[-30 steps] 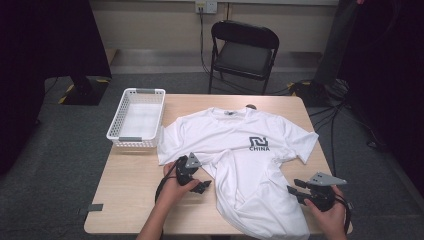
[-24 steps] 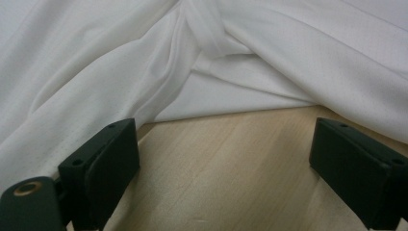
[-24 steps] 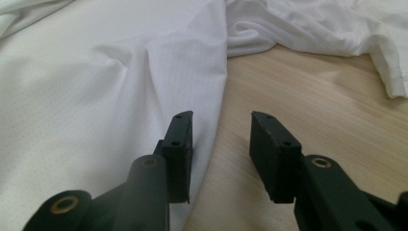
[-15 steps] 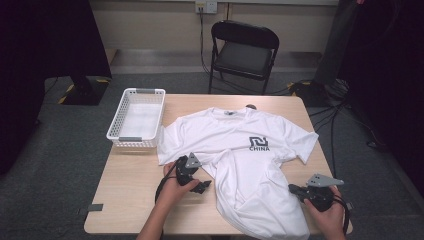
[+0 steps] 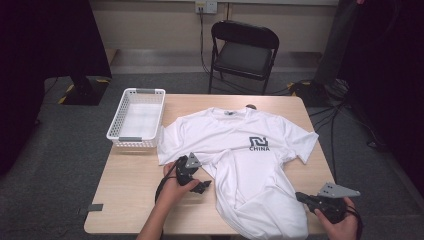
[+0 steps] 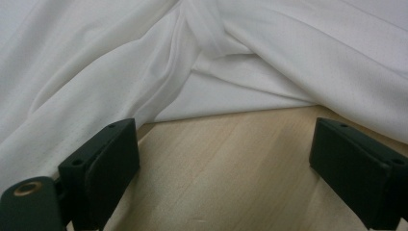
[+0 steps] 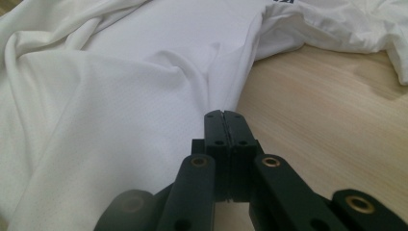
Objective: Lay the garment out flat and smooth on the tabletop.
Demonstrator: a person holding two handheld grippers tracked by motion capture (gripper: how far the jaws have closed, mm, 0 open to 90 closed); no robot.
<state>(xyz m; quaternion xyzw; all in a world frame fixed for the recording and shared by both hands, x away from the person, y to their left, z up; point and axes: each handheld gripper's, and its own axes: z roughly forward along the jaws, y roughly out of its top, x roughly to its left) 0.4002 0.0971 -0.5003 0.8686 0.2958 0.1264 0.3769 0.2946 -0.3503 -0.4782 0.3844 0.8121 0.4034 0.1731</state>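
Note:
A white T-shirt [image 5: 240,145] with a dark "CHINA" print lies spread on the wooden table [image 5: 135,200], its lower half bunched and reaching the front edge. My left gripper [image 5: 202,186] rests on the table just left of the shirt's lower half. In the left gripper view it [image 6: 231,144] stands open, bare wood between its jaws and a fold of the shirt [image 6: 226,82] just ahead. My right gripper [image 5: 300,196] is at the front right; its jaws [image 7: 224,115] are pressed together at the side edge of the shirt [image 7: 120,110], which runs in a taut fold from the tips.
A white plastic basket [image 5: 137,120] stands at the table's back left, touching the shirt's sleeve. A black folding chair [image 5: 242,52] stands behind the table. Cables lie on the floor at the right. Bare wood shows at the front left and right [image 7: 327,106] of the shirt.
My right gripper has drawn back a little toward the table's front edge at the shirt's side. The left gripper has stayed in place.

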